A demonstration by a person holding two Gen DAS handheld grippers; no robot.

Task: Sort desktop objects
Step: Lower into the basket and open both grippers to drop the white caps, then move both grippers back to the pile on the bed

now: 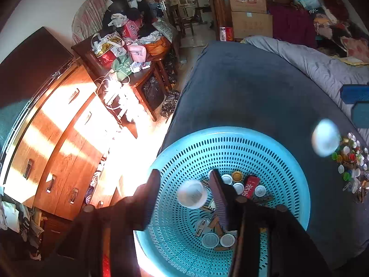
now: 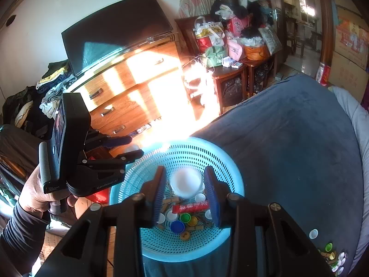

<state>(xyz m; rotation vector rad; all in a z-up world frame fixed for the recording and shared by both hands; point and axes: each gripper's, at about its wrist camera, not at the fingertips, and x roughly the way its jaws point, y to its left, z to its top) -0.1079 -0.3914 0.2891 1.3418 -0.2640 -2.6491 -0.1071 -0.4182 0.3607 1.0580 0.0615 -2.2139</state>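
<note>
- My right gripper [image 2: 185,197] hangs over the blue basket [image 2: 235,184], jaws parted, a blurred white cap [image 2: 186,182] between the blue pads [image 2: 159,196] but seemingly loose, probably dropping.
- My left gripper [image 1: 184,198] stands likewise open above the same basket; a white cap [image 1: 192,194] blurs between its fingers.
- I judge both are releasing sorted caps here.
- Farther off, the unsorted pile [image 1: 352,168] waits on the dark cloth [image 1: 253,87], well apart.
</note>
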